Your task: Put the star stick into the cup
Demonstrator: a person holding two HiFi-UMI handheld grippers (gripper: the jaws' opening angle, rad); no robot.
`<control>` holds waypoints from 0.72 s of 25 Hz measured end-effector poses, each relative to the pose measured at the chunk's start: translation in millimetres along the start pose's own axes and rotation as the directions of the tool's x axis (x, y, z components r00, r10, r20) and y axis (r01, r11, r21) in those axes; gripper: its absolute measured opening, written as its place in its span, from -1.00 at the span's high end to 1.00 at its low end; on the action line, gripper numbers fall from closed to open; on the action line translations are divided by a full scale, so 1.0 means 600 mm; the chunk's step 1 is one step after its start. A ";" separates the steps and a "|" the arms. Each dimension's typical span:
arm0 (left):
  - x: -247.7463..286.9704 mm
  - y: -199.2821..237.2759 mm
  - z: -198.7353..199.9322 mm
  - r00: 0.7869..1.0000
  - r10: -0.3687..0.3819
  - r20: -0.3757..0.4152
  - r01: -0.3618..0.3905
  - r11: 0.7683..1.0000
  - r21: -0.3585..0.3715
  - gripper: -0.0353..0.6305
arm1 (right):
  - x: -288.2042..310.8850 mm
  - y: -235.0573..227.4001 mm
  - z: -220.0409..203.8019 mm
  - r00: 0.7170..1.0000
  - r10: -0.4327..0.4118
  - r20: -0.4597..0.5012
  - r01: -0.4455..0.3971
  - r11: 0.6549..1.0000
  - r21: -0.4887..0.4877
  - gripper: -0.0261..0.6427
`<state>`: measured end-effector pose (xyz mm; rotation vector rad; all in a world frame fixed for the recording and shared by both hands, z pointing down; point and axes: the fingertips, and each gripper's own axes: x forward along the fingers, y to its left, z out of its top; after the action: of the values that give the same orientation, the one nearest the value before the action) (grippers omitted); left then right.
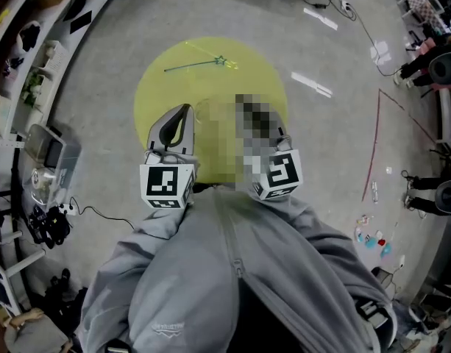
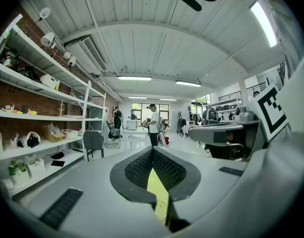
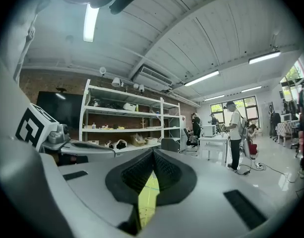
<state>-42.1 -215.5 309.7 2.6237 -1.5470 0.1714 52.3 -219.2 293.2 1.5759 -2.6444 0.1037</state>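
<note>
The star stick [image 1: 196, 65], a thin dark rod with a small star at its right end, lies on the far part of the round yellow table [image 1: 159, 98]. No cup shows in any view. My left gripper [image 1: 182, 112] is held close to my chest over the table's near edge, well short of the stick, with its jaws shut and nothing between them. My right gripper [image 1: 278, 144] is beside it, partly covered by a mosaic patch. In the left gripper view [image 2: 152, 152] and the right gripper view [image 3: 152, 155] the dark pads meet at the tips, with yellow table showing below.
Shelves with boxes [image 1: 41, 72] line the left side. Cables and gear [image 1: 52, 223] lie on the grey floor at left. A red line [image 1: 376, 142] runs along the floor at right. People [image 2: 152, 125] stand by desks far across the room.
</note>
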 end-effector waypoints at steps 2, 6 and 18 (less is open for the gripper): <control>-0.007 -0.004 0.012 1.000 0.003 0.015 -0.003 1.000 0.000 0.84 | -0.007 0.004 0.010 1.000 0.007 0.008 -0.007 1.000 -0.008 0.83; -0.021 -0.012 0.022 1.000 0.007 0.028 -0.008 1.000 0.009 0.84 | -0.022 0.017 0.021 1.000 0.024 0.019 -0.023 1.000 -0.012 0.83; -0.016 -0.024 0.018 1.000 -0.016 0.016 0.015 1.000 0.017 0.84 | -0.024 0.028 0.017 0.999 0.045 0.023 -0.045 0.999 -0.003 0.83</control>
<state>-33.5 -201.5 297.2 2.6562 -1.5367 0.1631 44.1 -199.2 281.5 1.5261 -2.6969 0.0848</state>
